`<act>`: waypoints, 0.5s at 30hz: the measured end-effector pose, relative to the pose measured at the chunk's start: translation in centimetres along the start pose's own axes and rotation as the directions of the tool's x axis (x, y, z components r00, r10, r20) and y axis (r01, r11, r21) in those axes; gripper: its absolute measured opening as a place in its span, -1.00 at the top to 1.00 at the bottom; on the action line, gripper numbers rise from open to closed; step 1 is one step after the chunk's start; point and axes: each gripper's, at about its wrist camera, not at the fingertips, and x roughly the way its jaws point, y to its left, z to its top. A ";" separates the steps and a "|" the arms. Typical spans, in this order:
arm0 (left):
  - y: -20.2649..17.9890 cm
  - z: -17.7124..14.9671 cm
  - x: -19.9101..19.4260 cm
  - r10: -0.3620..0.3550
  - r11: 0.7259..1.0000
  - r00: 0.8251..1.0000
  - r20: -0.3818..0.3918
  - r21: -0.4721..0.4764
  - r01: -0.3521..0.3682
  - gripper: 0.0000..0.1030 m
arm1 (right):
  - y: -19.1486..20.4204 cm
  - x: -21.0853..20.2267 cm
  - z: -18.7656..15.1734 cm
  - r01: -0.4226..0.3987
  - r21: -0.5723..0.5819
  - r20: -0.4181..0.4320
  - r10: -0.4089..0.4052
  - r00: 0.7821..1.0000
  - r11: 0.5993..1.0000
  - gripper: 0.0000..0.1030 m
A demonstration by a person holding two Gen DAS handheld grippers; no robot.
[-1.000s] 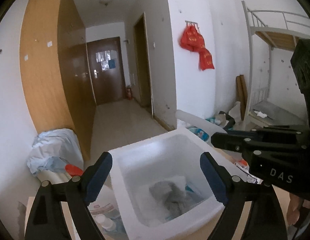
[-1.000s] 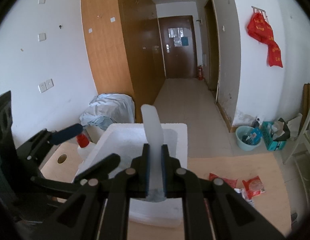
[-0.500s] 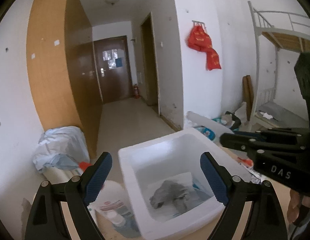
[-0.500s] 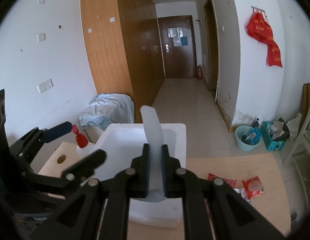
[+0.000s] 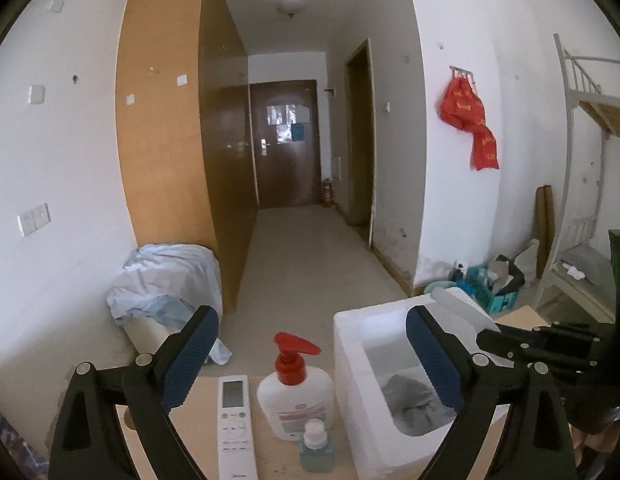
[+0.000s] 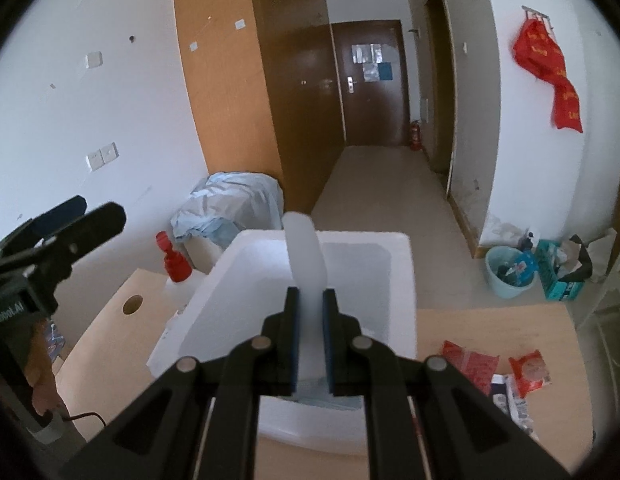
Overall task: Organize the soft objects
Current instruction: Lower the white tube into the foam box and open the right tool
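A grey cloth (image 5: 411, 402) lies at the bottom of the white foam box (image 5: 349, 364) on the tabletop (image 6: 469, 432). A translucent white strip (image 6: 304, 256) is clamped upright by the closed right tongs (image 6: 310, 344) above the box. The open, empty left tongs (image 5: 310, 360) have been swung toward nine o'clock, off the box; a pump bottle (image 5: 294, 392) and remote (image 5: 234, 420) are now framed between them.

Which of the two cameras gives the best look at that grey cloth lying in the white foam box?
The left wrist view. It looks down into the white foam box, where the grey cloth lies crumpled on the bottom, partly behind one finger of the left tongs. In the right wrist view the right tongs cover that part of the box, so the cloth is hidden.
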 end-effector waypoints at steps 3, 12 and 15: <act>0.4 0.2 0.1 0.007 1.000 1.000 -0.004 -0.011 -0.007 -0.85 | 0.0 0.4 0.0 -0.006 -0.002 -0.010 0.006 1.000 1.000 0.76; 0.6 0.2 0.1 0.009 1.000 1.000 -0.006 -0.025 -0.009 -0.85 | 0.2 0.6 0.1 -0.016 -0.014 -0.022 0.015 1.000 1.000 0.71; 0.5 0.3 0.2 0.006 1.000 1.000 -0.007 -0.024 -0.006 -0.85 | 0.3 0.6 0.1 -0.018 -0.022 -0.020 0.017 1.000 1.000 0.54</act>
